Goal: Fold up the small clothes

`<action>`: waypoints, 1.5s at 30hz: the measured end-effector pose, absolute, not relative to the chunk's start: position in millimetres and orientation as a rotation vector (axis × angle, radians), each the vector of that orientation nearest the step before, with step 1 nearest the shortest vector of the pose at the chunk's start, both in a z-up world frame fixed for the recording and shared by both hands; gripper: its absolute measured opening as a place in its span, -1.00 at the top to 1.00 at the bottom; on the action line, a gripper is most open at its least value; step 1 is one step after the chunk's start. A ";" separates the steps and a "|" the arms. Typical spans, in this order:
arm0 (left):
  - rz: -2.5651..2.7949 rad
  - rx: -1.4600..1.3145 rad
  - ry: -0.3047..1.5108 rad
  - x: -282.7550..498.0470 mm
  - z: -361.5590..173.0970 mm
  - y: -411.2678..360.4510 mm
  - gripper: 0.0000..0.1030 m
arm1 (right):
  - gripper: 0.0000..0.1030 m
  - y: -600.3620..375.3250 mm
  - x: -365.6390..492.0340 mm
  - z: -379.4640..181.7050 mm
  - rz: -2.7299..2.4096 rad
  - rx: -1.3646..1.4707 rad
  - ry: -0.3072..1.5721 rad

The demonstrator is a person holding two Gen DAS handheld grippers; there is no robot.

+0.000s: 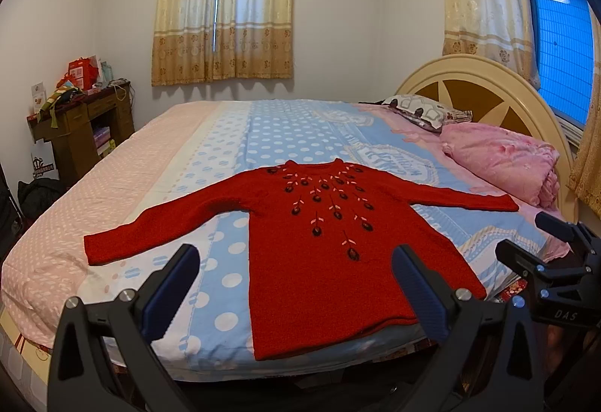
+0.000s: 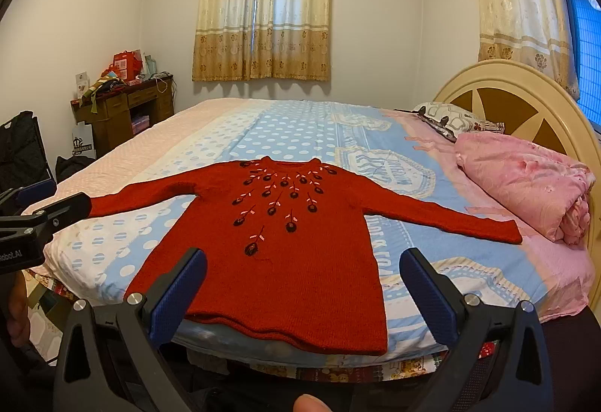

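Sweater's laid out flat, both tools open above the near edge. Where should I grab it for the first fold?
Take the red sweater by a sleeve cuff, the left tool coming from outside at the left cuff. Both sleeves lie spread straight out, so each cuff is a free edge to pinch and carry across the body.

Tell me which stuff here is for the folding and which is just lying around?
For the folding: red sweater, left gripper, right gripper, both open.

Just lying around: pink quilt, patterned pillow, cluttered desk.
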State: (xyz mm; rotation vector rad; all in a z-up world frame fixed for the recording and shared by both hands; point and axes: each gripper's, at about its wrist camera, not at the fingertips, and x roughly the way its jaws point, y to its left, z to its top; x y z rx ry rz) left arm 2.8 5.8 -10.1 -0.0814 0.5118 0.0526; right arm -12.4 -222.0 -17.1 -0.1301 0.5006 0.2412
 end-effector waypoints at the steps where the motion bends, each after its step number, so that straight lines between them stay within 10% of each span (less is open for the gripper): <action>1: 0.052 -0.082 0.511 2.6 -10.8 6.0 -1.00 | -0.98 -221.4 -12.2 -17.6 0.240 -0.132 0.502; 45: 0.060 -0.093 0.511 1.4 -10.3 8.1 -1.00 | -0.98 -217.6 -12.9 -24.2 0.244 -0.132 0.512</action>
